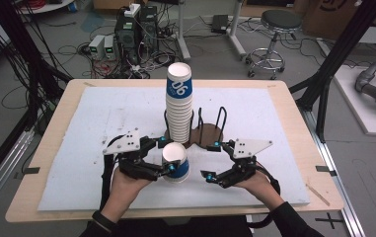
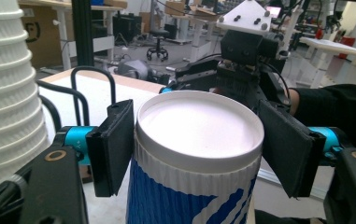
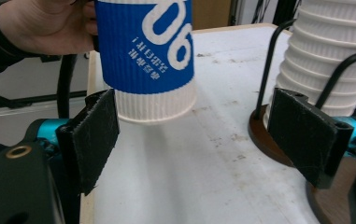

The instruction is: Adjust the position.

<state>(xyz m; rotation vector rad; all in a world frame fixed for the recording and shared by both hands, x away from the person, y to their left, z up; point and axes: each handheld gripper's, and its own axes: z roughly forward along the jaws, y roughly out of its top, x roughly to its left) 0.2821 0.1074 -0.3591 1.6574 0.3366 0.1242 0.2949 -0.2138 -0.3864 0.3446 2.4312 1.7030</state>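
Holding: the left gripper [image 1: 165,155] clasps a single blue-and-white paper cup [image 1: 175,163] upside down, its jaws pressed against the cup's sides near the upturned base; the cup sits in front of the stack, lifted off the worktop [image 1: 101,128].
Right gripper: the right gripper [image 1: 212,160] hangs with jaws spread and nothing between them, just right of the cup and in front of the rack.
Stack: the cup stack [image 1: 179,106], also inverted, stands in the left bay of the black wire cup rack [image 1: 210,129]; the right bay looks vacant.
Done so far: judging by the layout, one cup is separate from the stack and firmly in hand.
Left to do: probably placing this cup, either on the stack or in the free bay; which one I cannot tell.
Left gripper view: shows the cup's white recessed base [image 2: 199,128] from above and both pads hugging the ribbed wall, plus the right gripper beyond it.
Right gripper view: shows the cup's rim clear of the worktop with a shadow beneath, the printed "06" upside down, and the person's hand [image 3: 45,25] behind it.
High view: gives the overall arrangement of rack, stack and both grippers.
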